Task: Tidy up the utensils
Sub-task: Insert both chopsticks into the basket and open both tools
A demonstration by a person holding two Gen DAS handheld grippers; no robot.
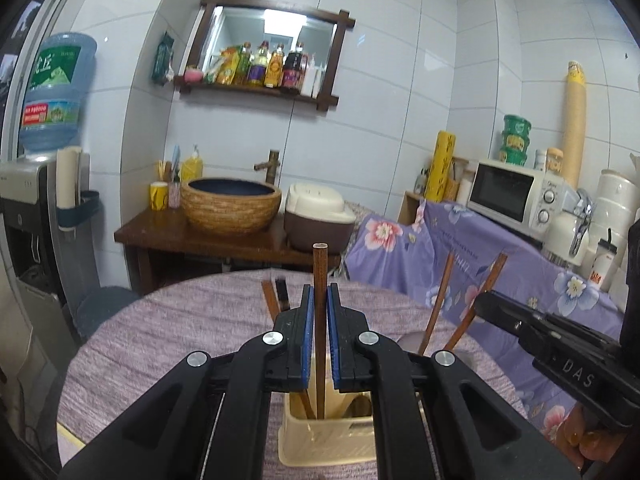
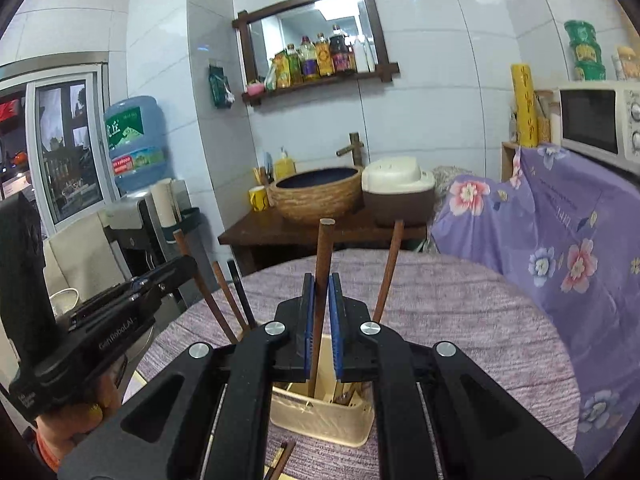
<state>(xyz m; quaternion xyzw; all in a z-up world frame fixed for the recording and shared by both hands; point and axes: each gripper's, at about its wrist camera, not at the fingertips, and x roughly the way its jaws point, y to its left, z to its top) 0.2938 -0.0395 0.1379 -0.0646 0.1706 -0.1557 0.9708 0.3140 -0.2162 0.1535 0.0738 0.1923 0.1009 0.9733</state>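
The left gripper (image 1: pixel 320 312) is clamped on a brown wooden chopstick (image 1: pixel 319 280) that stands nearly upright between its blue pads (image 1: pixel 308 332). The stick's long axis runs top to bottom, and its lower end already sits inside the cream plastic utensil holder (image 1: pixel 320 436) directly below the jaws.

The right gripper (image 2: pixel 320 312) is likewise closed on a second upright chopstick (image 2: pixel 323 264), whose tip reaches down into the same holder (image 2: pixel 320 420). Both grippers stand right over the holder, neither clearly nearer. The coming move, as I judge it, turns on this vertical line: each stick only has to drop straight down once the pads let go.

More chopsticks lean out of the holder. From the right wrist view, three lean out to the left of it (image 2: pixel 224 300) and one to the right (image 2: pixel 386 276). A few loose sticks (image 2: pixel 282 460) lie on the cloth in front of the holder.

The holder rests on a round table under a mauve knitted cloth (image 1: pixel 160 340). Beyond the holder are a wooden stand with a woven basin (image 1: pixel 232 206) and a rice cooker (image 1: pixel 318 216). Further right a microwave (image 1: pixel 516 196) sits on a floral purple cover, against white tiled walls.
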